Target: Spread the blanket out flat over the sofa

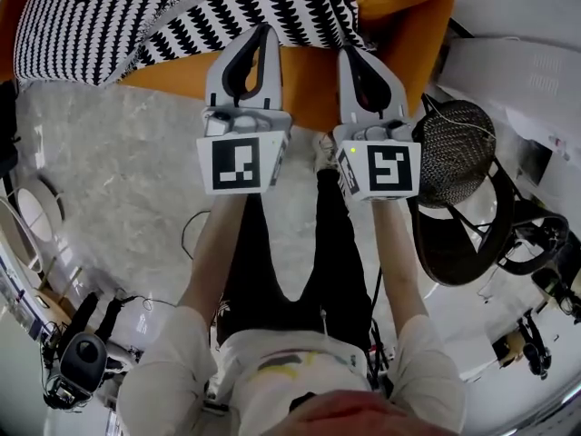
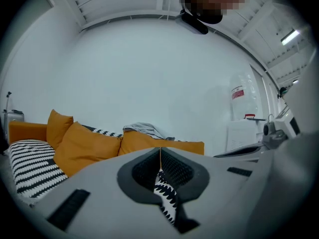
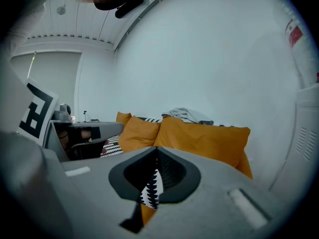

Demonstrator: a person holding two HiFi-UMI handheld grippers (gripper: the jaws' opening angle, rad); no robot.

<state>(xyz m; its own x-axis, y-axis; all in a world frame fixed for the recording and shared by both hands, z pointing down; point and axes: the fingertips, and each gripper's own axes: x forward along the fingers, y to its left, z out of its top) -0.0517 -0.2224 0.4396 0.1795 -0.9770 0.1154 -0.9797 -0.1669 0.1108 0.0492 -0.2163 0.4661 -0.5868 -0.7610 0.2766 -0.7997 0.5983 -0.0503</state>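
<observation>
To draw blanket (image 1: 91, 25) flat over sofa (image 1: 313, 84), pinching its edge tight in closed left gripper (image 1: 263, 30) and right gripper (image 1: 352, 53), side by side.

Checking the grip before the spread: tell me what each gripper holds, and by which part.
Both hold the black-and-white blanket by its near edge: the left gripper further in, the right gripper close to its right end.
</observation>
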